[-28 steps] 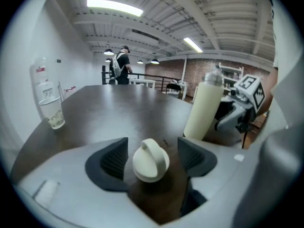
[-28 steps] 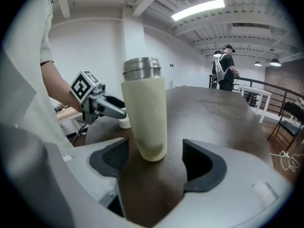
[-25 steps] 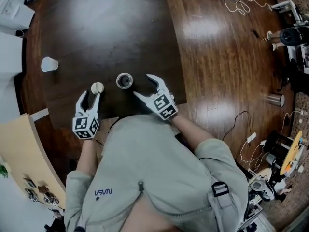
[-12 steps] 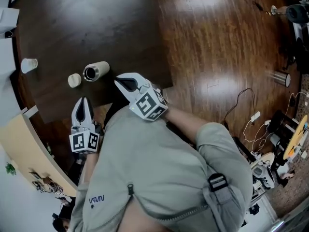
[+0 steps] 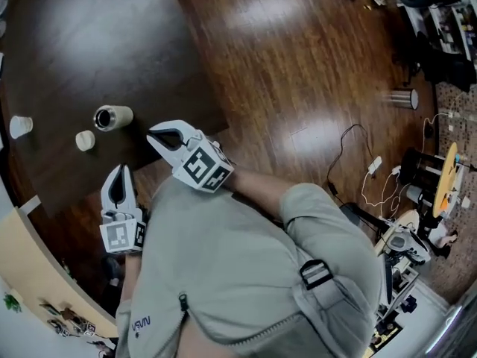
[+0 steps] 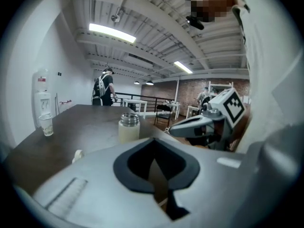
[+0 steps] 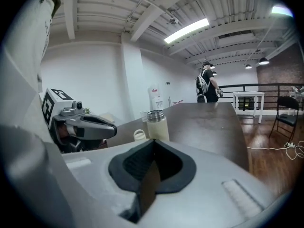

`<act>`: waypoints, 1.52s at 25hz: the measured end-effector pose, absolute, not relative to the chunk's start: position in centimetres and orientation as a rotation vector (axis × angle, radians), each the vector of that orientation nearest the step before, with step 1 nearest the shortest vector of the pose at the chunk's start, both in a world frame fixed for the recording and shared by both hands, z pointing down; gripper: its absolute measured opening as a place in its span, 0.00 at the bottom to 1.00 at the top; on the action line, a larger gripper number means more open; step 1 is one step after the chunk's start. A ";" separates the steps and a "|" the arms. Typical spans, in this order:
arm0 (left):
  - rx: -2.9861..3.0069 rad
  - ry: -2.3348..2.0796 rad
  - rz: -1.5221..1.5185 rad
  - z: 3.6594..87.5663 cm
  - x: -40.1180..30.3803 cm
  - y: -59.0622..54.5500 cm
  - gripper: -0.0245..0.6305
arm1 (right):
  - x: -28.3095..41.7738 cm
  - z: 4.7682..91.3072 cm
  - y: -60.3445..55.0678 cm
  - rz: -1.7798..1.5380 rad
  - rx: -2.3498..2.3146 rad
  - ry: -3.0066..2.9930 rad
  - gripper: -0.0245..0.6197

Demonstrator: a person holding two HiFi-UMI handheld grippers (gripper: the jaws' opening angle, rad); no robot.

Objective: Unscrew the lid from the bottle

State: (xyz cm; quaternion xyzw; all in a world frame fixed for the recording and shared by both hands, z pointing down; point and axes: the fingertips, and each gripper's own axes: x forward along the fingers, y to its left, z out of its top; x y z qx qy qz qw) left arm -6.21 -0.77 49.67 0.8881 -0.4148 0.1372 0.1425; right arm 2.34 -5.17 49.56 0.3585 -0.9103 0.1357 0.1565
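Observation:
The cream bottle (image 5: pixel 112 116) stands open-mouthed on the dark table (image 5: pixel 97 36), and its cream lid (image 5: pixel 85 140) lies apart just beside it. Both grippers are held back off the table's near edge, close to the person's body. My left gripper (image 5: pixel 119 170) is shut and empty. My right gripper (image 5: pixel 153 137) is also shut with nothing in it. In the left gripper view the bottle (image 6: pixel 128 128) and the lid (image 6: pixel 78 154) sit beyond the closed jaws. The right gripper view shows the bottle (image 7: pixel 157 125) and lid (image 7: pixel 139 135) ahead.
A white paper cup (image 5: pixel 20 126) stands on the table left of the lid. Shiny wood floor lies to the right, with a metal cup (image 5: pixel 402 98), cables (image 5: pixel 350 155) and equipment. A person with a backpack (image 7: pixel 208 87) stands far off.
Both grippers have drawn back from the bottle and lid toward the person's body, and both have shut empty. The head view has swung right; bottle and lid stay on the table.

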 end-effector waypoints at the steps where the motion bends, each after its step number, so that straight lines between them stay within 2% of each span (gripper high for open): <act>1: 2.564 -1.189 0.369 49.6 -5.7 -0.2 0.04 | 2.4 49.7 -4.3 0.405 1.026 -2.606 0.04; 9: 2.466 -1.173 0.264 49.8 -4.7 7.0 0.04 | 2.2 49.5 4.1 0.425 0.960 -2.548 0.04; 15: 2.448 -1.223 0.126 48.3 -1.5 10.1 0.04 | 4.4 48.5 7.4 0.292 0.860 -2.551 0.04; 23: 2.356 -1.443 0.085 48.1 0.2 11.9 0.04 | 8.7 48.9 9.7 0.247 0.764 -2.626 0.04; 27: 2.310 -1.500 0.057 49.0 6.1 13.8 0.04 | 13.9 48.0 12.3 0.089 0.670 -2.651 0.04; 31: 2.271 -1.514 0.005 48.8 13.6 16.6 0.04 | 19.6 47.5 15.4 0.065 0.598 -2.690 0.04; 38: 2.275 -1.554 0.027 46.3 20.5 19.8 0.04 | 26.2 45.2 18.0 0.073 0.595 -2.755 0.04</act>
